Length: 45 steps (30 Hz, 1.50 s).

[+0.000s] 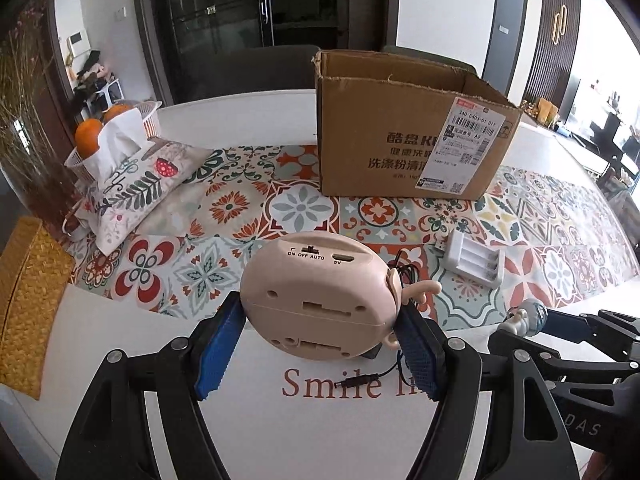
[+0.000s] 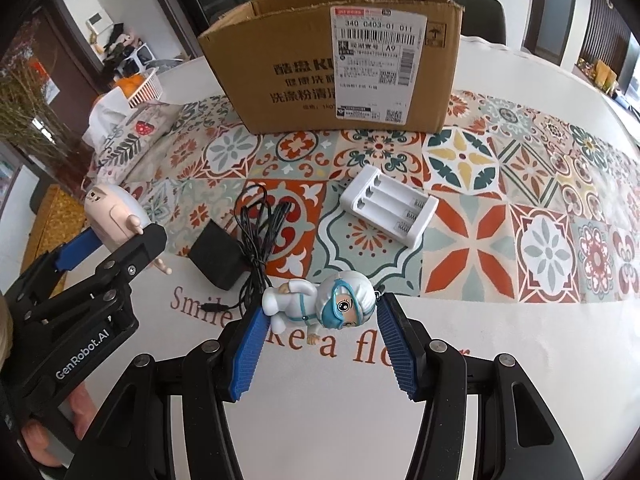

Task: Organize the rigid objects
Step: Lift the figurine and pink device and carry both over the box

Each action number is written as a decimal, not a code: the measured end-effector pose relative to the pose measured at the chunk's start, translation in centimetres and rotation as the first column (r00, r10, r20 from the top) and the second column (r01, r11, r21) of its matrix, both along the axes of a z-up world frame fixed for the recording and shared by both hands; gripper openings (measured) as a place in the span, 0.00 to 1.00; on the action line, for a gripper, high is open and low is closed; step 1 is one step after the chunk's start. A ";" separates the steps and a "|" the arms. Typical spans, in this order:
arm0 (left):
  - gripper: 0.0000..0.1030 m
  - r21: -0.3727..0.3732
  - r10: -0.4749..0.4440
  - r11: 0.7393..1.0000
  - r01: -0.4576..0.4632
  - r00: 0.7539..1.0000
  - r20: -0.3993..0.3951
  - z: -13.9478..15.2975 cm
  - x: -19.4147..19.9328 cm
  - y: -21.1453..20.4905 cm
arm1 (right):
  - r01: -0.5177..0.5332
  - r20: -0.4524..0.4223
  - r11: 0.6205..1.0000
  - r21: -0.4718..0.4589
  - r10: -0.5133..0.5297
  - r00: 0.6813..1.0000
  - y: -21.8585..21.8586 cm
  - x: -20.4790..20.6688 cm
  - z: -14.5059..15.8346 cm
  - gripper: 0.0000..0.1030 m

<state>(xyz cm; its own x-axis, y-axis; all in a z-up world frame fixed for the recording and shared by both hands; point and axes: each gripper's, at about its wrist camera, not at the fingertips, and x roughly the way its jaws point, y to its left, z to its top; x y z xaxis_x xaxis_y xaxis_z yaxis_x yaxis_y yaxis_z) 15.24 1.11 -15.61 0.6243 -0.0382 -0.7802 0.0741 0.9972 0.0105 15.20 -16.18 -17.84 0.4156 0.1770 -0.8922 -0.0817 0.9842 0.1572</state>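
My left gripper [image 1: 320,344] clamps the pink night-light [image 1: 320,300] across its smooth, rigid shell; slippage possible. My right gripper [image 2: 318,344] pinches the small, light figurine [image 2: 320,304] by its 2 ends.

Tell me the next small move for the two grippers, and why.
Probably carry both toys forward over the open cardboard box and release. The left gripper already clamps the pink toy, the right gripper the white figurine, and both are lifted.

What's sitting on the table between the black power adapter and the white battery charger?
The adapter's tangled black cable lies between the adapter and charger, clearest from the right wrist.
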 end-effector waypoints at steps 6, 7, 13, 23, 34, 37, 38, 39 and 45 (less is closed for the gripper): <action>0.71 -0.005 -0.006 1.000 0.006 1.000 0.028 1.7 -0.1 -0.1 | 0.005 0.046 1.000 -0.002 -0.005 0.999 0.0 -0.3 1.5 0.54; 0.71 -0.006 -0.007 1.000 0.007 0.999 0.035 2.0 -0.1 -0.1 | 0.008 0.056 1.000 -0.004 -0.008 0.998 -0.1 -0.3 1.9 0.54; 0.71 -0.016 -0.020 1.000 0.021 0.998 0.066 4.1 0.2 -0.2 | 0.014 0.115 1.000 -0.012 -0.013 0.993 -0.1 -0.2 4.3 0.54; 0.71 -0.002 -0.044 0.999 0.045 0.992 0.115 7.1 1.2 -0.4 | 0.032 0.215 0.999 -0.026 -0.026 0.976 -0.1 0.4 8.1 0.54; 0.71 0.007 -0.078 0.997 0.078 0.980 0.185 10.1 4.2 -1.0 | 0.048 0.337 0.997 -0.066 -0.023 0.941 -0.2 2.4 11.8 0.54; 0.71 0.010 -0.080 0.997 0.080 0.975 0.207 10.9 5.4 -1.3 | 0.050 0.364 0.996 -0.070 -0.021 0.931 -0.4 3.2 12.8 0.54; 0.71 0.010 -0.083 0.997 0.083 0.972 0.218 11.3 5.9 -1.4 | 0.049 0.374 0.996 -0.073 -0.018 0.927 -0.4 3.6 13.1 0.54; 0.71 0.010 -0.083 0.997 0.083 0.971 0.224 11.4 6.2 -1.4 | 0.049 0.382 0.996 -0.077 -0.016 0.924 -0.4 3.9 13.4 0.54; 0.71 0.015 -0.096 0.995 0.096 0.963 0.252 12.5 8.9 -2.1 | 0.055 0.422 0.996 -0.076 -0.018 0.906 -1.0 6.2 14.8 0.54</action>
<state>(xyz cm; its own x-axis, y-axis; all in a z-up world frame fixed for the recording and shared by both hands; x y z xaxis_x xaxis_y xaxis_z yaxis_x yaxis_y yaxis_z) 24.09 -0.97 -3.13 0.7946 -0.1058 -0.5979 0.1642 0.9855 0.0438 21.41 -17.16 -3.08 0.7601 0.0866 -0.6440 -0.0855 0.9958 0.0330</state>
